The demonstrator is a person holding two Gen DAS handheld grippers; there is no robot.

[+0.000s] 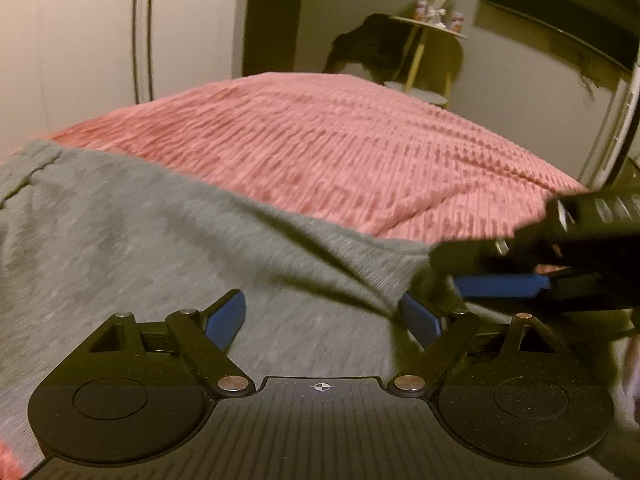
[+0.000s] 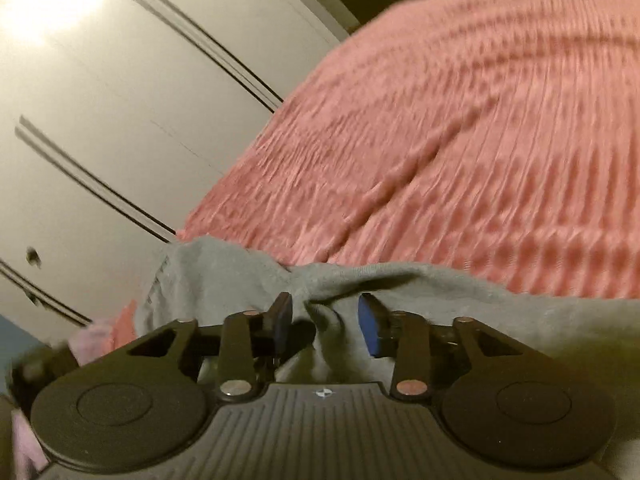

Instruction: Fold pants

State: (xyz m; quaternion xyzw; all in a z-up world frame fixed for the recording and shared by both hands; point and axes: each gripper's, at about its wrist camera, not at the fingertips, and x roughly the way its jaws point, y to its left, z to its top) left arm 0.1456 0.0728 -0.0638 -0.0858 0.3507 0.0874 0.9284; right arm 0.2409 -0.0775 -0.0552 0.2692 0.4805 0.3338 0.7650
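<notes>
Grey pants (image 1: 132,240) lie spread on a pink ribbed bedspread (image 1: 340,144). My left gripper (image 1: 324,312) is open, its blue pads wide apart just above the grey cloth. My right gripper (image 1: 472,280) comes in from the right beside it, at the edge of the pants. In the right wrist view the right gripper (image 2: 325,318) is open, with a raised fold of the grey pants (image 2: 320,312) between its blue pads, and the pads do not press on it. The pink bedspread (image 2: 460,140) lies beyond.
A white wardrobe (image 2: 120,100) stands along the left of the bed. Past the bed's far end are a small round side table (image 1: 428,28) with items on it and dark clothing (image 1: 368,44) draped nearby. A dark screen (image 1: 560,12) hangs at the upper right.
</notes>
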